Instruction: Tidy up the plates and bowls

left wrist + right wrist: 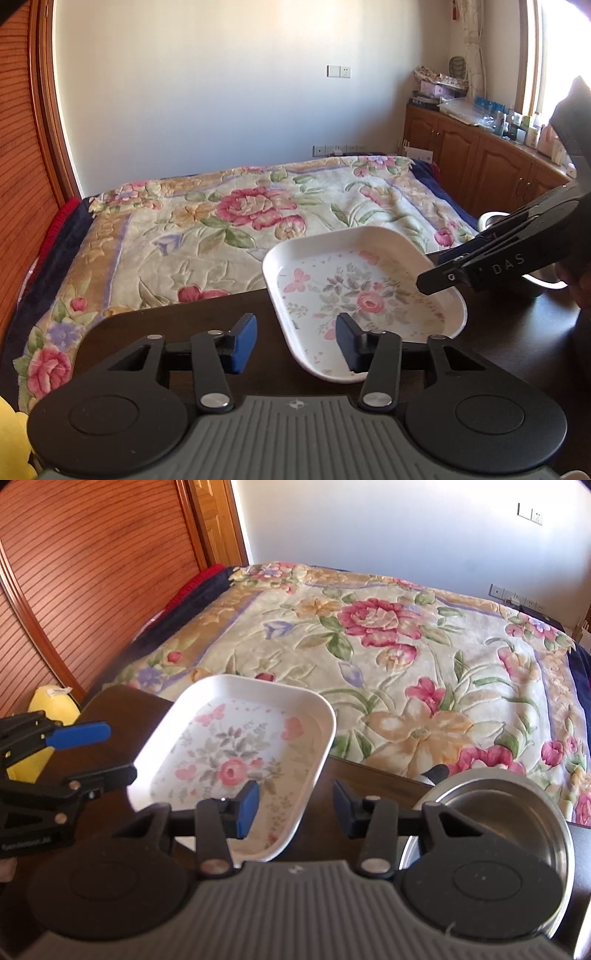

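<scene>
We see a white plate [364,295] with a flower and butterfly print lying flat on the dark counter [177,332], near the edge that runs along the bed [221,221] with its floral blanket. To the right of the plate, apart from it, a steel bowl [498,812] stands on the same counter; in the left wrist view only a sliver of it shows behind the other tool.

Our left hand-held gripper [297,341] hangs over the near left rim of the plate with its jaws apart and nothing between the blue pads; one finger [347,341] shows in front of the plate's rim, the other over bare counter. We cannot tell whether either touches.

Our right hand-held gripper [293,808] is parted too and holds nothing. Its left finger [247,808] hangs over the plate's near right part, its right finger over the dark counter between plate and bowl.

A yellow soft toy [51,709] sits past the counter's left end, by the slatted wooden door [92,572].
</scene>
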Available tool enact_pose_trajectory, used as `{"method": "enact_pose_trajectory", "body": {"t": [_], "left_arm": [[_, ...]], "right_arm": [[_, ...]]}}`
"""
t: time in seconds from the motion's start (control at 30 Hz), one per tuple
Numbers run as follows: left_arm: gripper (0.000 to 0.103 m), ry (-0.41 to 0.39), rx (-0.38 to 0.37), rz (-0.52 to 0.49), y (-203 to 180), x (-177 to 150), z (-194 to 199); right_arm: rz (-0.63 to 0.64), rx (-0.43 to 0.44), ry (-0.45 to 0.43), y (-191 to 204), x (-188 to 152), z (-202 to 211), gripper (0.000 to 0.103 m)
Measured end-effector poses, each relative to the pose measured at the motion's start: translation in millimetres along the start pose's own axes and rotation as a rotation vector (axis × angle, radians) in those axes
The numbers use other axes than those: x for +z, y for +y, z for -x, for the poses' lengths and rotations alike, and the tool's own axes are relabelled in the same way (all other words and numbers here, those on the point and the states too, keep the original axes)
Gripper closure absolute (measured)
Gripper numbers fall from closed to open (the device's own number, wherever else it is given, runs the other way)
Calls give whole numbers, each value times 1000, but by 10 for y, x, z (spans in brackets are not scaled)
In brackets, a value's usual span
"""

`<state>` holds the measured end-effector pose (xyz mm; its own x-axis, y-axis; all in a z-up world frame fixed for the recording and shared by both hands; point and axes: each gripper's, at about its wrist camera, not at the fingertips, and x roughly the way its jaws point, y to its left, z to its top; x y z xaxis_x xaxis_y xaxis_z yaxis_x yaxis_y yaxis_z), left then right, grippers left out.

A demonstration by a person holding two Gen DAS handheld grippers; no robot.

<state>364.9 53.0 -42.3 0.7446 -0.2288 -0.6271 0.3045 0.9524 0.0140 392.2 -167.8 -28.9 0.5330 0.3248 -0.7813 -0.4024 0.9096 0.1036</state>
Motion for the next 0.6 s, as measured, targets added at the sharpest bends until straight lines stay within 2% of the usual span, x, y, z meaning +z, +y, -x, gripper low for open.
{"method": "enact_pose_trajectory", "body": {"t": [0.17, 0.5, 0.6], "left_arm": [[63, 20, -8, 37, 88, 7, -140], [72, 51, -36, 119, 195, 15, -322], [78, 45, -34, 118, 184, 14, -319]], "right_arm": [[1, -4, 20, -32, 19, -96, 63], [1, 0, 23, -64, 45, -166, 68], [15, -1, 25, -52, 57, -165, 73]]}}
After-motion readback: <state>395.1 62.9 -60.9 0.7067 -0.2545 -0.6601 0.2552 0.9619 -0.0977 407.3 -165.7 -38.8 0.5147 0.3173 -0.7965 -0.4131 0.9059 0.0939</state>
